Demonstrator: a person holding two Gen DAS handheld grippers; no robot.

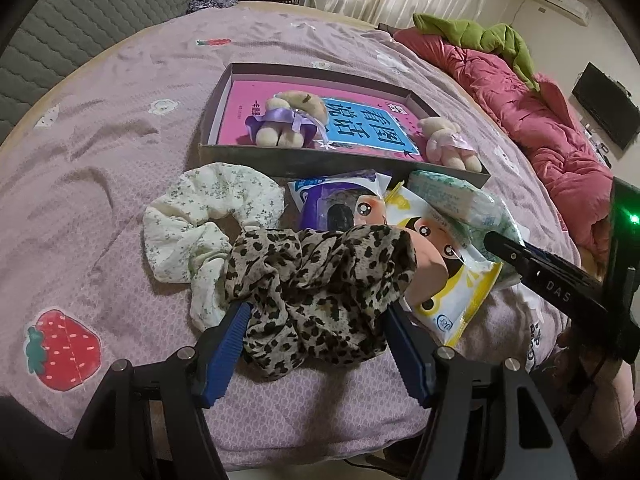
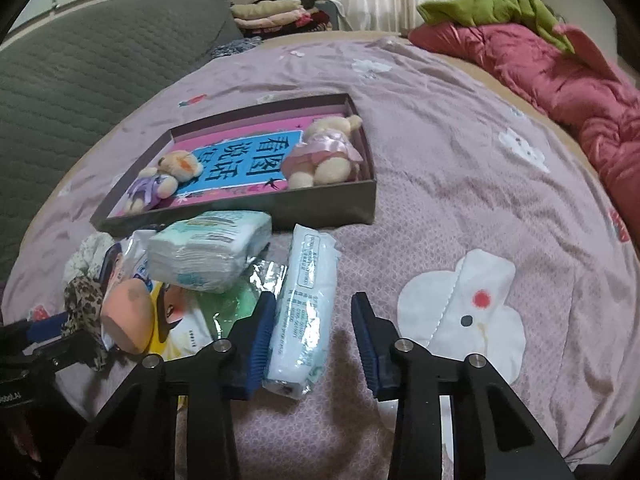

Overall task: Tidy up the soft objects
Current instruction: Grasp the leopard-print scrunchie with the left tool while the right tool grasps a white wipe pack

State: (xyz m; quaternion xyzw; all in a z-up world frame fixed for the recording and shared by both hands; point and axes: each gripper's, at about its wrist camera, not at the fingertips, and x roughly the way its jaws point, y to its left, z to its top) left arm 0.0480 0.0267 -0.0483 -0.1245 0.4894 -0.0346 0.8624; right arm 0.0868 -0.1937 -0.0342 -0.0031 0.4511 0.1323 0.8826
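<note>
The left gripper point(image 1: 318, 312) has its blue ribbed fingers point(image 1: 224, 350) spread wide on either side of a crumpled leopard-print fabric scrunchie point(image 1: 316, 292), whose folds cover both fingertips, so whether the pads actually press it cannot be told. Just past the left finger lies one cream floral scrunchie point(image 1: 200, 224), partly tucked under the leopard one. Beyond the right finger sit a peach egg-shaped sponge point(image 1: 430, 258) and a heap of plastic packets: a yellow cartoon-face one point(image 1: 452, 280), a purple-and-white one point(image 1: 332, 200) mostly buried, and a green-printed tissue pack point(image 1: 456, 200) cut across by the other tool. The right gripper point(image 2: 314, 308) straddles a long pale-blue wrapped pack point(image 2: 302, 312); the left pad touches its side, while a clear gap separates the right pad from it, so nothing is pinched. Farther ahead of both grippers, a dark shallow cardboard box point(image 2: 320, 208) holds two small plush bears, one in purple point(image 2: 160, 180), one in pink point(image 2: 324, 152), on a pink book point(image 2: 240, 152), its title partly covered.
</note>
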